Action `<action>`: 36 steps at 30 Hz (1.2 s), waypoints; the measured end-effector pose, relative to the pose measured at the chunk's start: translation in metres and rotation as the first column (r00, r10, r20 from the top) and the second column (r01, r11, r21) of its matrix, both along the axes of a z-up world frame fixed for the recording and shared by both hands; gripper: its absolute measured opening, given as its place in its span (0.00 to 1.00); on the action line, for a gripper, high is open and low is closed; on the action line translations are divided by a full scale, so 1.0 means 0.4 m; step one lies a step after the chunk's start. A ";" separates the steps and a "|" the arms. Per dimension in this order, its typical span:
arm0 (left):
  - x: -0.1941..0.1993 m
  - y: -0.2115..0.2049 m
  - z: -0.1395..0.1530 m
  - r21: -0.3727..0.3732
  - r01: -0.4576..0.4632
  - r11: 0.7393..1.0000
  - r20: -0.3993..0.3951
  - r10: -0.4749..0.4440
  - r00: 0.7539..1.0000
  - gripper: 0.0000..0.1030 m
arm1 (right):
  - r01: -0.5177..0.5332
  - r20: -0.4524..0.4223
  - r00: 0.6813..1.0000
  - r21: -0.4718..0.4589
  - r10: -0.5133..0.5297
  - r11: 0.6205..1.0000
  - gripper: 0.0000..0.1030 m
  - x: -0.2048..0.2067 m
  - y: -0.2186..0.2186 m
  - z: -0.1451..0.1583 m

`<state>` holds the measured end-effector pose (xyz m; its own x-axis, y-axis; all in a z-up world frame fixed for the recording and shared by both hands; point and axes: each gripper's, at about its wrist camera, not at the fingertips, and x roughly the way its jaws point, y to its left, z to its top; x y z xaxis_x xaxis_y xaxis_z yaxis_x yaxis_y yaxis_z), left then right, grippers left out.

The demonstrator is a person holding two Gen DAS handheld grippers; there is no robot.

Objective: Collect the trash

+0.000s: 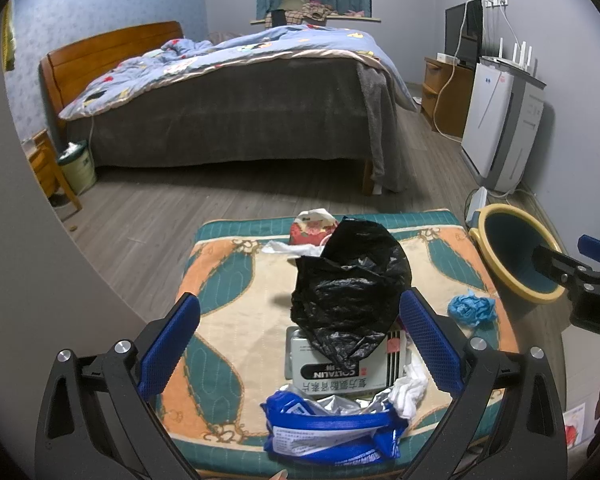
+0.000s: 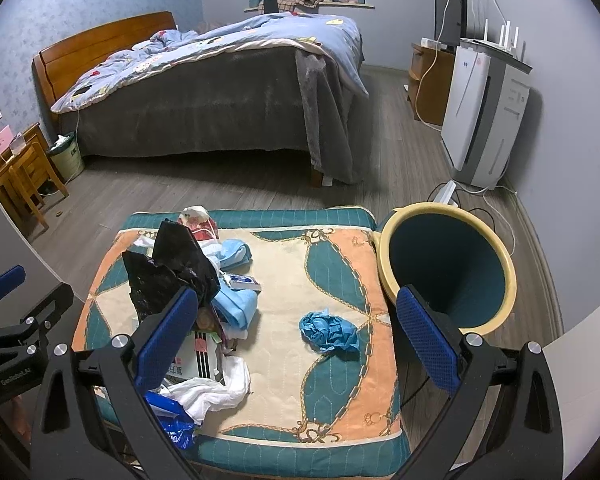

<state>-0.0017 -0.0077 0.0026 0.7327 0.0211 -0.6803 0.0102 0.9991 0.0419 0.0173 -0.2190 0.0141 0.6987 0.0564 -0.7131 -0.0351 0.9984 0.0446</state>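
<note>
While both tools gape empty, the crumpled blue wad (image 2: pixel 329 330) lies between the right tool (image 2: pixel 296 338) fingers, nearer than the left tool (image 1: pixel 300 340), beside the bin (image 2: pixel 446 270).

**Trash heap left, bin right**

Worktop (image 2: pixel 332 280): plastic bag (image 2: pixel 172 268) atop a box (image 1: pixel 332 368) on the left side, wrapper (image 1: pixel 332 432) before them. Crumpled wad (image 2: pixel 328 330) lies apart, right of heap. Bin (image 2: pixel 448 272) beside worktop's right edge. Bed (image 2: pixel 204 92) behind.
</note>
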 end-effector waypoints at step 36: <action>-0.004 0.002 -0.012 -0.008 0.007 1.000 -0.003 -0.007 1.000 0.96 | -0.005 -0.014 1.000 -0.007 0.005 1.000 0.95 0.002 0.004 -0.011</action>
